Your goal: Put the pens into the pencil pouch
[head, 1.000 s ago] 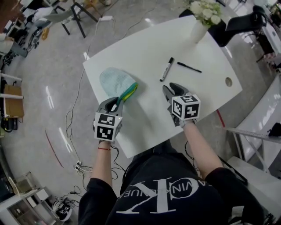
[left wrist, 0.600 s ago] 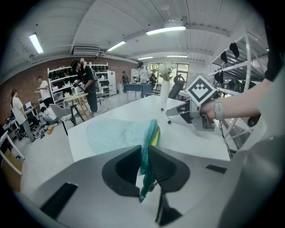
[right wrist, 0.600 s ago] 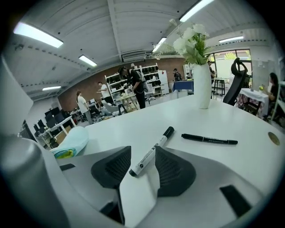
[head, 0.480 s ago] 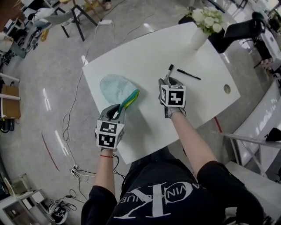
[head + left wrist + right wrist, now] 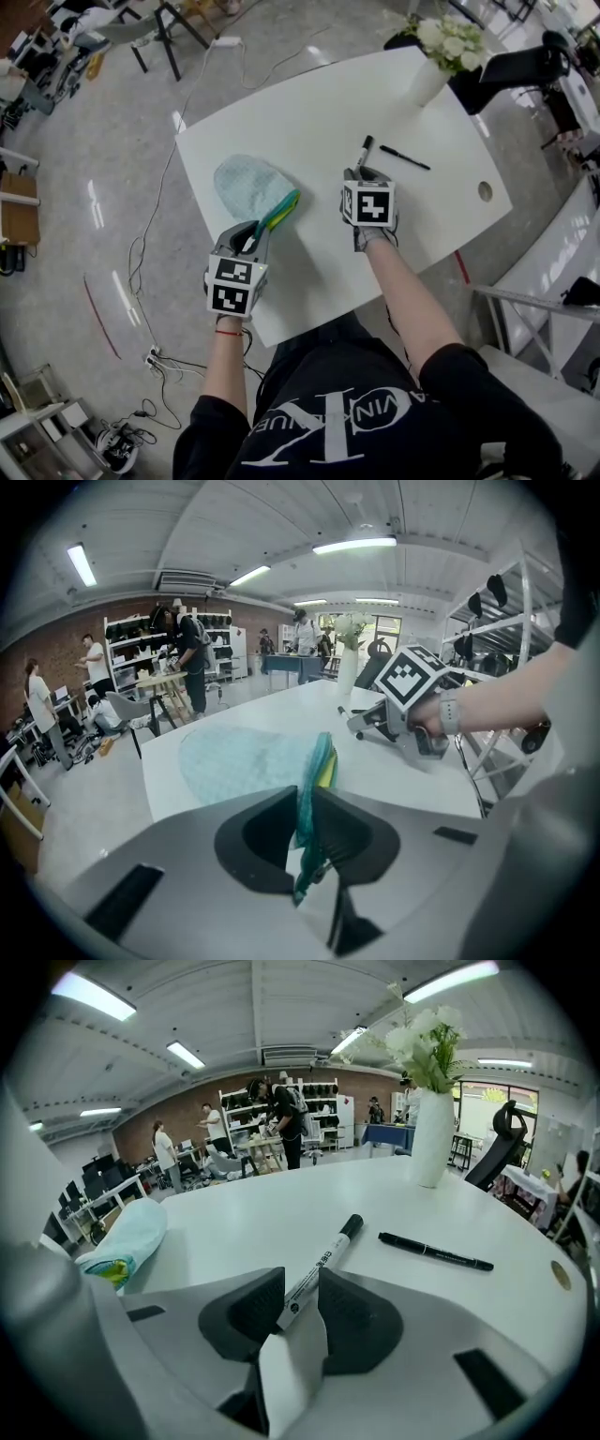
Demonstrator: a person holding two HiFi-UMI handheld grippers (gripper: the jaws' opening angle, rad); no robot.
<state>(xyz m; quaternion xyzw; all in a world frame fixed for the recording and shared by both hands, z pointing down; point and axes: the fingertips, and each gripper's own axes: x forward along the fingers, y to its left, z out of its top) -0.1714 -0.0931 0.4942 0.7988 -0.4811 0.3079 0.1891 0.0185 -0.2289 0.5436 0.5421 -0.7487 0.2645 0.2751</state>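
Observation:
A light blue pencil pouch (image 5: pixel 246 186) lies on the white table (image 5: pixel 309 103), its green and yellow edge toward me. My left gripper (image 5: pixel 255 228) is shut on that edge, and the fabric stands pinched between the pads in the left gripper view (image 5: pixel 307 822). A white marker (image 5: pixel 362 150) with a black cap lies mid-table. My right gripper (image 5: pixel 361 173) straddles the marker's near end (image 5: pixel 323 1265); its jaws are closing and the pads (image 5: pixel 258 1307) sit against the barrel. A thin black pen (image 5: pixel 405 157) lies just right of the marker (image 5: pixel 436 1252).
A white vase (image 5: pixel 427 70) of white flowers stands at the table's far right. A round cable hole (image 5: pixel 485 190) is near the right edge. Chairs, cables and shelves stand on the floor around; several people are far off.
My right gripper has moved away from me and a little left across the table, and its jaws now enclose the marker's near end. The left gripper and pouch have stayed put.

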